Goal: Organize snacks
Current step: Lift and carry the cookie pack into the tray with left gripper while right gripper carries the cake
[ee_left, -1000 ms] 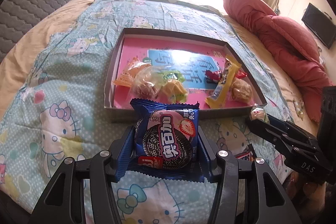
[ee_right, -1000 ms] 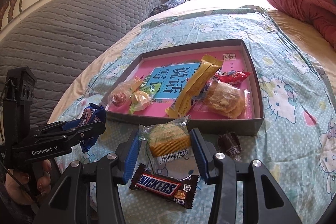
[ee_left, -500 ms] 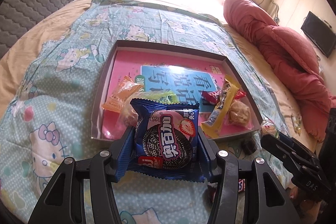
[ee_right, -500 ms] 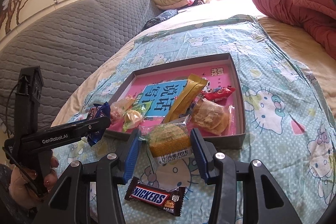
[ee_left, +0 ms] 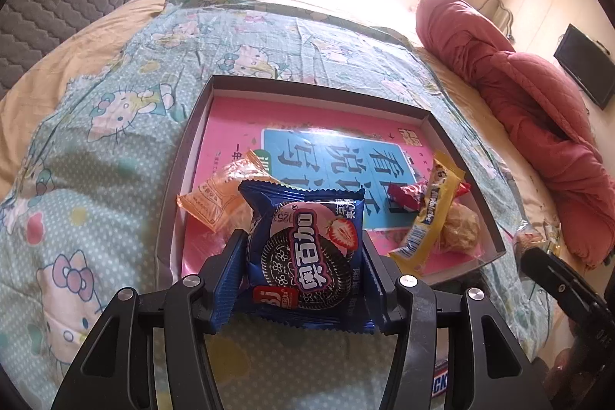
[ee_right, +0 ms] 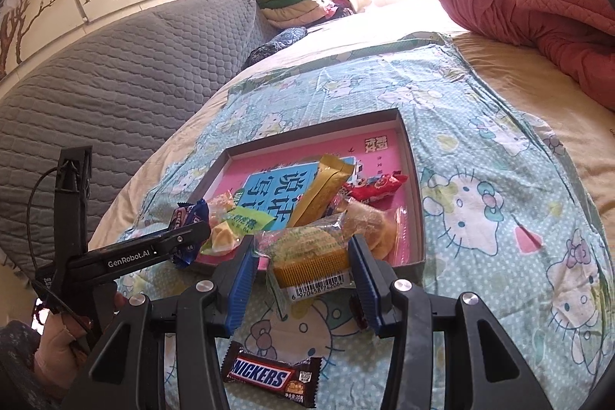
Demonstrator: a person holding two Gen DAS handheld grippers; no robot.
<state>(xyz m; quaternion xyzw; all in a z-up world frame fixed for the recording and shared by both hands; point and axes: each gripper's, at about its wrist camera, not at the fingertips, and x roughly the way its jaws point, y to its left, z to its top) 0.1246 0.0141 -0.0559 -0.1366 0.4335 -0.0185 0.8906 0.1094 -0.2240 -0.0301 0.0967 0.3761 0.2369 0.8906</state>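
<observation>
My left gripper (ee_left: 305, 269) is shut on a blue Oreo packet (ee_left: 305, 248) and holds it above the near edge of the grey tray (ee_left: 307, 88). My right gripper (ee_right: 303, 269) is shut on a clear-wrapped green-and-yellow cake (ee_right: 311, 252) and holds it over the tray's near rim (ee_right: 419, 210). The tray has a pink and blue bottom and holds an orange packet (ee_left: 215, 198), a yellow bar (ee_left: 430, 214), a red candy (ee_left: 405, 193) and a round pastry (ee_left: 459, 231). A Snickers bar (ee_right: 271, 377) lies on the sheet below my right gripper.
The tray lies on a Hello Kitty sheet (ee_right: 499, 179) spread on a bed. A red quilt (ee_left: 530, 102) is bunched at the right. A grey quilted headboard (ee_right: 115, 75) rises at the left. A small dark candy (ee_right: 359, 310) lies by the right finger.
Both grippers have risen and moved forward with their snacks, from the sheet in front of the tray to over its near edge. The Snickers bar stayed on the sheet.
</observation>
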